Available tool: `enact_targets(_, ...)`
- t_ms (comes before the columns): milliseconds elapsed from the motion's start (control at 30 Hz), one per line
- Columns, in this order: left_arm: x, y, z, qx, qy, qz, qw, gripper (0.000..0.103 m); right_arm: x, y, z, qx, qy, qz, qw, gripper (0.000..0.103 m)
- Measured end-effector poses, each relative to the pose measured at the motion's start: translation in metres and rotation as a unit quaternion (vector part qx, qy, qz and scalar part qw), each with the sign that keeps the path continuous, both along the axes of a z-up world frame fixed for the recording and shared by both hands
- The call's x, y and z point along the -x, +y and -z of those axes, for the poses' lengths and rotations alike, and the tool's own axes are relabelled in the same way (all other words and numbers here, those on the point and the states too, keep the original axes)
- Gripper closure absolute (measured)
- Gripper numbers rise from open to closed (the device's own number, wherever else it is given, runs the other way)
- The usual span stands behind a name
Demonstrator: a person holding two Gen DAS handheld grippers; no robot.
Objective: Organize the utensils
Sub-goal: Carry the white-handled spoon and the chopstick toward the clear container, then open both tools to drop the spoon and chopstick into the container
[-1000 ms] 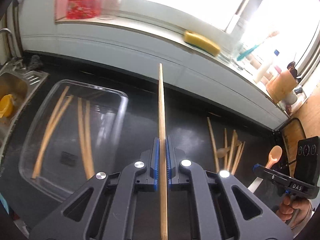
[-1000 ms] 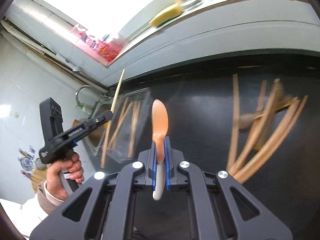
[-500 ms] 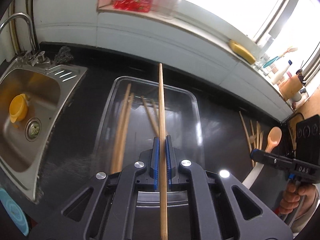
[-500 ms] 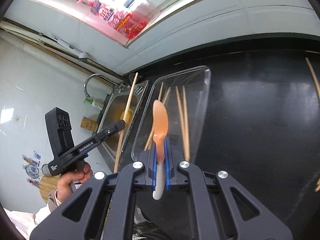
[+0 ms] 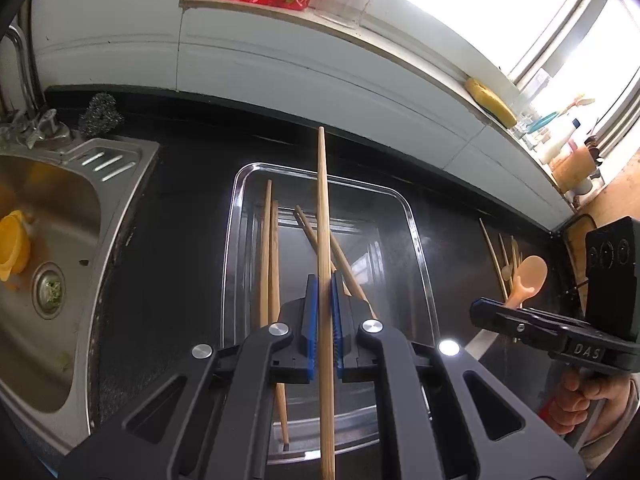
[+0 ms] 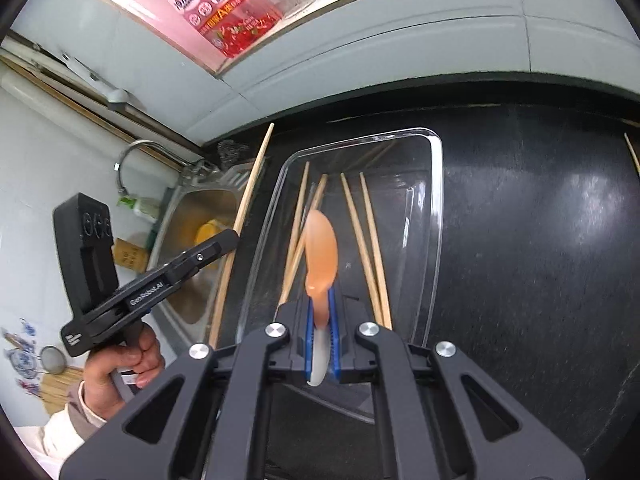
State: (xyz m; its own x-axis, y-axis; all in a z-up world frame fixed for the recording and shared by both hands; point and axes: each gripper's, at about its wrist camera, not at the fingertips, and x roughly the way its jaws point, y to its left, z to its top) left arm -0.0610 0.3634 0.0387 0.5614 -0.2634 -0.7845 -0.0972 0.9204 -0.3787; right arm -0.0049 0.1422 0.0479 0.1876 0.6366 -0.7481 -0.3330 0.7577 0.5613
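Spanning the black counter (image 5: 184,264), the clear tray (image 5: 420,264) holds four chopsticks (image 6: 372,248), their near ends hidden. Left gripper (image 5: 324,312) clamps a long chopstick (image 5: 322,208) above it; right gripper (image 6: 320,328) pinches a spoon (image 6: 320,252) — its handle cut off.

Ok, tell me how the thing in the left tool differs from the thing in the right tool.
The left tool grips a chopstick: a long, thin, straight wooden stick. The right tool grips a spoon: shorter, with a broad orange bowl and a white handle. The chopstick sticks out far past the tool; the spoon only a little. Both are clamped and held over the clear tray, where four chopsticks already lie.
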Motion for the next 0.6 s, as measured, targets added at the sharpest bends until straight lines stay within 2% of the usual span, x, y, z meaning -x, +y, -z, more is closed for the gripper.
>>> enact_targets(133, -0.008, 0.01, 0.004, 0.004, 0.006, -0.016, 0.9998, 0.096, -0.006, 0.024, 0.005, 0.041, -0.02, -0.025, 0.999, 0.093)
enact_targets(200, -0.011, 0.017, 0.003, 0.009, 0.014, -0.032, 0.9994, 0.08, -0.005, 0.036, 0.004, 0.081, -0.041, -0.042, 0.995, 0.037)
enact_targets(233, -0.011, 0.021, -0.001, 0.007, 0.01, -0.04, 0.9991, 0.035, -0.002, 0.038, -0.001, 0.09, -0.07, -0.041, 0.993, 0.008)
enact_targets(267, -0.01, 0.024, -0.007, 0.004, -0.007, -0.052, 0.9986, 0.007, 0.001, 0.038, -0.005, 0.099, -0.098, -0.046, 0.989, 0.006)
enact_targets(400, -0.012, 0.035, -0.023, 0.006, -0.03, -0.068, 0.9972, 0.006, 0.006, 0.032, -0.015, 0.134, -0.149, -0.048, 0.979, 0.006)
enact_targets(600, -0.016, 0.027, -0.027, -0.002, -0.025, -0.064, 0.9976, 0.006, 0.015, -0.009, -0.009, 0.131, -0.148, -0.012, 0.98, 0.006)
